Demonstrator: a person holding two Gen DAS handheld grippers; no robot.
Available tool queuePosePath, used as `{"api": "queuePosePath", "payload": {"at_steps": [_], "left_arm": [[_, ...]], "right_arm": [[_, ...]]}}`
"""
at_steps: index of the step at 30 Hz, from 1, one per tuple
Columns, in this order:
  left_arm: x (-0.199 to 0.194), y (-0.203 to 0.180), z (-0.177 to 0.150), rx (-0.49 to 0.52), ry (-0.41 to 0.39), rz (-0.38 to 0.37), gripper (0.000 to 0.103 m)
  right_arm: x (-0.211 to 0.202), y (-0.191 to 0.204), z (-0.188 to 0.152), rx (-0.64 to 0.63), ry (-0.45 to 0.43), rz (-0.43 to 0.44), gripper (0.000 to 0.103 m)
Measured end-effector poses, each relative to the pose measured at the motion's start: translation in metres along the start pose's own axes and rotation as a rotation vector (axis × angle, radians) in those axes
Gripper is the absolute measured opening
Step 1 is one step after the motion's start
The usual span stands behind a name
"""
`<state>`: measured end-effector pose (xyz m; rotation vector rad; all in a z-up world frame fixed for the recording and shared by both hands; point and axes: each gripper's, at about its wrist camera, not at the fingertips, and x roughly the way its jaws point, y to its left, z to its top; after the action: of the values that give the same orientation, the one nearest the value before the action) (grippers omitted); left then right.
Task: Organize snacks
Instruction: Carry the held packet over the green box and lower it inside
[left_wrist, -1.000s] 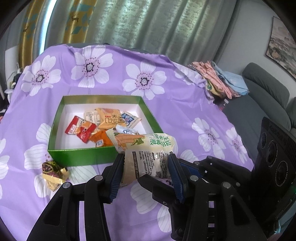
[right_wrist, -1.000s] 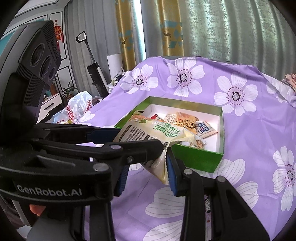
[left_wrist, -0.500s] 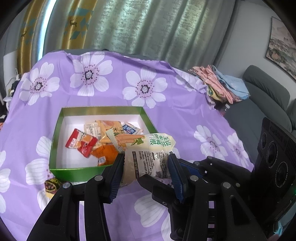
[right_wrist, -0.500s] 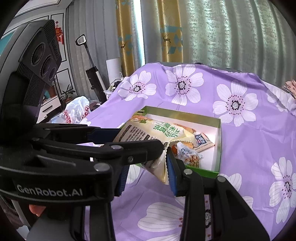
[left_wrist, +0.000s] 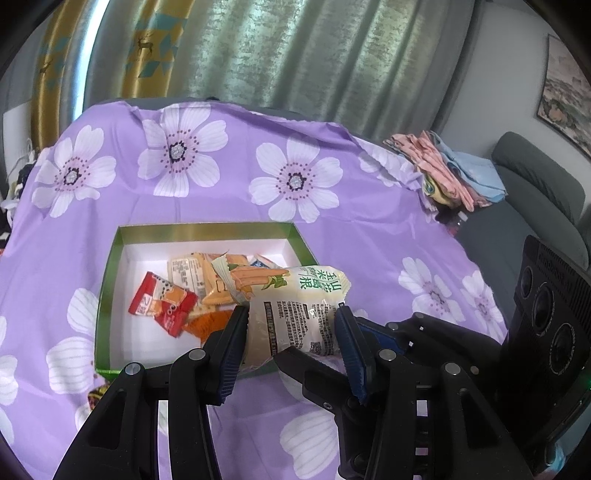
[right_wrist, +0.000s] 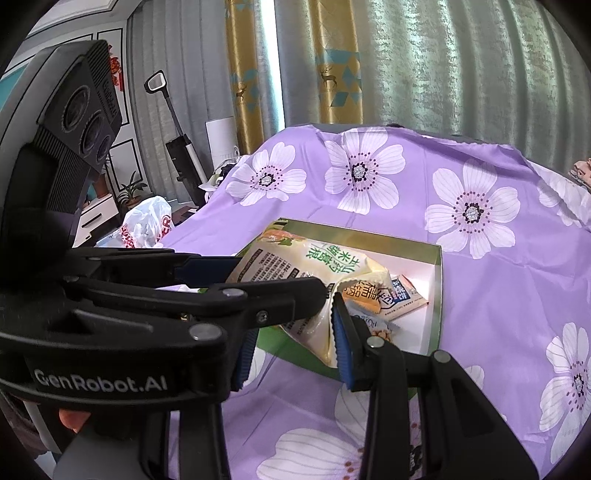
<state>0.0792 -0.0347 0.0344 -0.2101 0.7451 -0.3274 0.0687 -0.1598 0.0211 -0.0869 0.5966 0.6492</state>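
Observation:
A pale yellow-green snack bag (left_wrist: 295, 310) with carrot-like sticks printed on it is held by both grippers above the near right corner of the green box (left_wrist: 207, 230). My left gripper (left_wrist: 291, 325) is shut on its middle. My right gripper (right_wrist: 295, 332) is shut on the bag's crimped end (right_wrist: 325, 328). The box (right_wrist: 437, 280) has a white floor and holds several small snack packets, among them a red one (left_wrist: 162, 302) and an orange one (right_wrist: 364, 295).
The table carries a purple cloth with white flowers (left_wrist: 295, 181). A small dark gold-wrapped snack (left_wrist: 96, 395) lies on the cloth outside the box's near left corner. Folded clothes (left_wrist: 450, 173) sit at the far right edge, a grey sofa (left_wrist: 532, 192) beyond.
Both grippers have carried the bag forward, from in front of the box's near wall to above its near right corner. The grip on the bag is the same.

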Motion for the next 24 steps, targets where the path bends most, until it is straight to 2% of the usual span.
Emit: {"api": "queuePosePath", "payload": {"at_steps": [24], "left_arm": [[0.045, 0.026, 0.014, -0.027, 0.041, 0.004, 0.049]], "right_arm": [[0.05, -0.025, 0.008, 0.033, 0.038, 0.01, 0.038]]}}
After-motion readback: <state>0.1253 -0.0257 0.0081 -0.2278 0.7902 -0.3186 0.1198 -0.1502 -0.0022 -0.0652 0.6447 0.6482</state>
